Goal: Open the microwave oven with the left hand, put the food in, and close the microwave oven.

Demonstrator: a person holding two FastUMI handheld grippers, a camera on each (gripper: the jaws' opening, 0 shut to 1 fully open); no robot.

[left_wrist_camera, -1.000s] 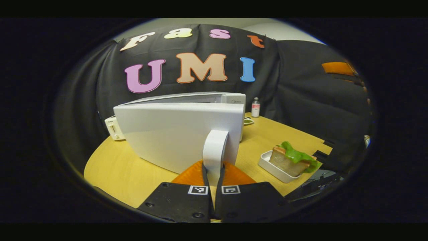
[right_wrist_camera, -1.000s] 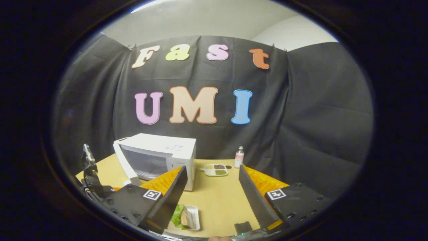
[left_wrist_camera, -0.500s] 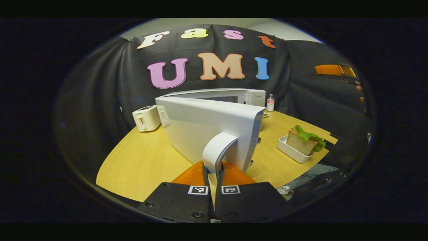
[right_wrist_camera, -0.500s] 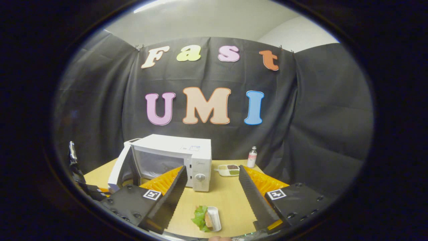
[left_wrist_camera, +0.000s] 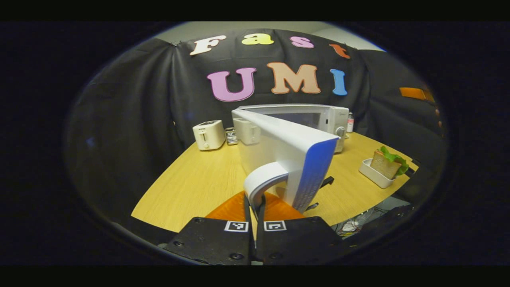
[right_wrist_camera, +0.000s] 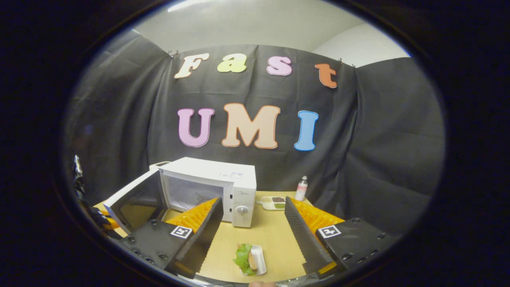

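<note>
In the left gripper view, the left gripper [left_wrist_camera: 255, 201] has its fingers clenched on the curved white door handle [left_wrist_camera: 263, 181] of the microwave oven [left_wrist_camera: 318, 119]. The door [left_wrist_camera: 285, 157] stands swung out from the oven body, edge-on to the camera. To the right, on the wooden table [left_wrist_camera: 199, 179], a white tray [left_wrist_camera: 374, 178] holds a sandwich [left_wrist_camera: 388, 162] with green lettuce on top. Two white toasters [left_wrist_camera: 208, 134] stand at the back left. Compared with a second ago, the door has swung much wider: it then faced the camera flat and hid the toasters.

In the right gripper view, the right gripper [right_wrist_camera: 252, 223] hangs above the table with its fingers spread wide and nothing between them. The tray with the sandwich [right_wrist_camera: 249, 260] lies on the table low between the fingers, in front of the oven [right_wrist_camera: 211, 191], whose cavity now shows open. Behind, a small divided dish [right_wrist_camera: 273, 202] holds dark and green fillings, beside a small bottle [right_wrist_camera: 301, 188]. A second ago the door [right_wrist_camera: 137, 199] was barely ajar.
</note>
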